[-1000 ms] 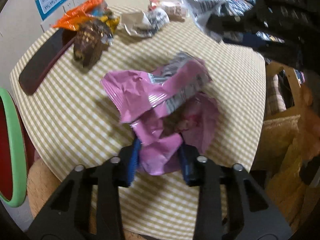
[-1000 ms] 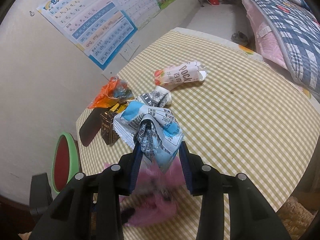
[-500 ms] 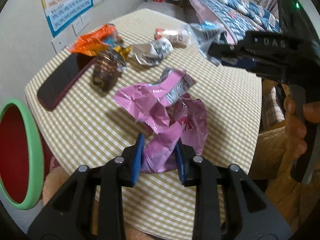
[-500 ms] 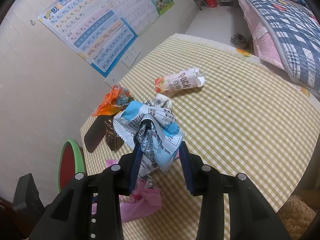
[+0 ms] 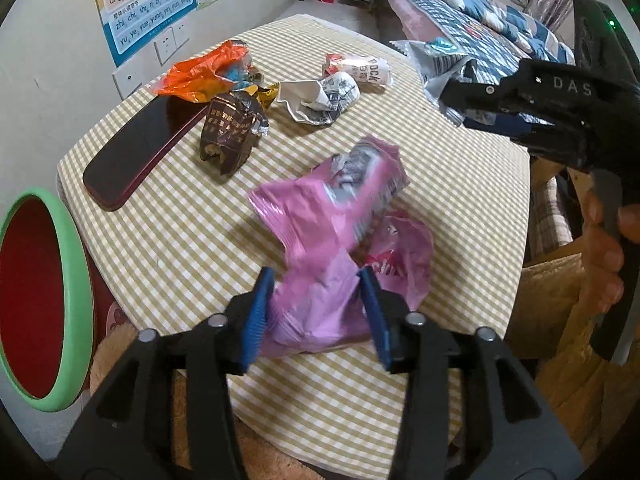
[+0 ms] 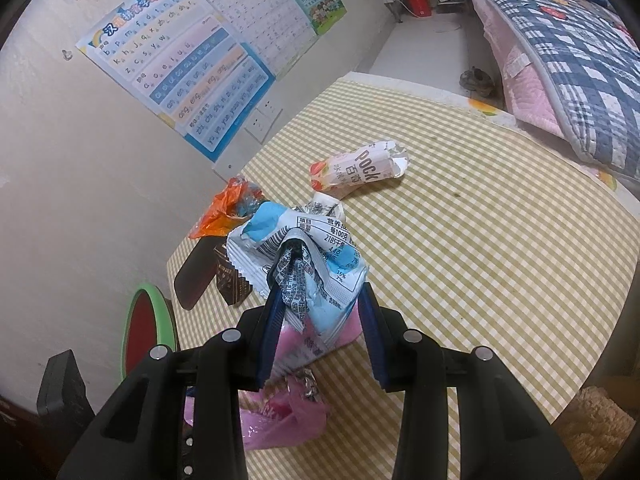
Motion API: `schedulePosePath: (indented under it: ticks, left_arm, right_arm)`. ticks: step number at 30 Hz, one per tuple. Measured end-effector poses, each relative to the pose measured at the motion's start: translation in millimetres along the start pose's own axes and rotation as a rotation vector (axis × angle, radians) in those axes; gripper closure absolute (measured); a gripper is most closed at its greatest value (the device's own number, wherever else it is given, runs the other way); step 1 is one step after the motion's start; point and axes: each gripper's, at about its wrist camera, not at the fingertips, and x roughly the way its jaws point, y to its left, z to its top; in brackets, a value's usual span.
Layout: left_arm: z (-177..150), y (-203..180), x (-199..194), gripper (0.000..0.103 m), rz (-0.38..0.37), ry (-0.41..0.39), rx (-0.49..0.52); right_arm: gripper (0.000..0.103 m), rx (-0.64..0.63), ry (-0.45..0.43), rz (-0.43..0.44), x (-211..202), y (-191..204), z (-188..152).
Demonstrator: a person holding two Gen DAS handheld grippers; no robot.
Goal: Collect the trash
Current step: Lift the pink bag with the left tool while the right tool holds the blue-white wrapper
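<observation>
A crumpled pink wrapper (image 5: 332, 216) lies on the checked tablecloth (image 5: 180, 240) near the front edge. Its near end sits between the blue pads of my left gripper (image 5: 316, 312), whose jaws are opening; the pads no longer squeeze it. My right gripper (image 6: 320, 308) is shut on a blue-and-white wrapper (image 6: 312, 248) and holds it in the air above the table. The pink wrapper (image 6: 280, 420) shows below it. In the left wrist view the right gripper (image 5: 460, 96) hangs at the upper right with its wrapper (image 5: 436, 56).
Further back lie an orange wrapper (image 5: 200, 76), a brown wrapper (image 5: 230, 136), a crumpled white wrapper (image 5: 320, 96), a Pocky pack (image 5: 360, 70) and a dark red flat case (image 5: 136, 156). A green-rimmed red bin (image 5: 36, 300) stands left of the table. A bed is beyond.
My left gripper's jaws have spread apart around the pink wrapper, which has sprung wider, and the hand has risen a little. The right gripper keeps its hold and place.
</observation>
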Motion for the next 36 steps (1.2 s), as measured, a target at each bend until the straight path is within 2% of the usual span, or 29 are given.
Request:
schedulePosePath:
  ticks: [2,5,12,17,24,26,29,32,34,36]
  left_arm:
    - [-1.1,-0.7,-2.1,0.051,0.009,-0.008,0.02]
    - [-3.4,0.1,-4.9,0.047,0.035,-0.023,0.049]
    - [0.7,9.9,-15.6,0.047,0.033,-0.062,0.046]
    - [21.2,5.9,-12.6,0.044,0.015,-0.079,0.065]
    - [50.0,-28.1,26.4,0.044,0.005,-0.037,0.182]
    - [53.7,-36.9,39.8,0.043,0.004,0.001,0.218]
    - [56.7,-41.6,54.9,0.041,0.054,0.025,0.247]
    - [58.3,-37.3,66.6,0.041,0.074,0.052,0.226]
    - [57.2,-35.1,73.0,0.042,0.076,0.069,0.215]
    - [56.7,-33.1,76.3,0.058,0.078,0.082,0.207]
  right_arm:
    - [0.066,0.009,-0.005,0.001,-1.9,-2.0,0.4]
    - [0.066,0.017,-0.007,0.003,-2.4,-3.8,0.8]
    - [0.066,0.025,0.006,-0.002,2.1,-5.6,0.3]
    - [0.066,0.037,0.0,0.001,1.9,-9.0,2.3]
    - [0.064,0.097,-0.011,0.005,-5.6,-25.7,6.2]
    - [0.064,0.111,-0.01,0.015,-6.5,-28.7,6.9]
    - [0.064,0.12,-0.009,0.025,-7.5,-29.1,8.1]
    - [0.064,0.121,-0.01,0.032,-8.8,-27.3,9.0]
    - [0.064,0.121,-0.014,0.036,-10.9,-27.1,8.9]
    - [0.064,0.123,-0.018,0.038,-12.5,-27.7,9.1]
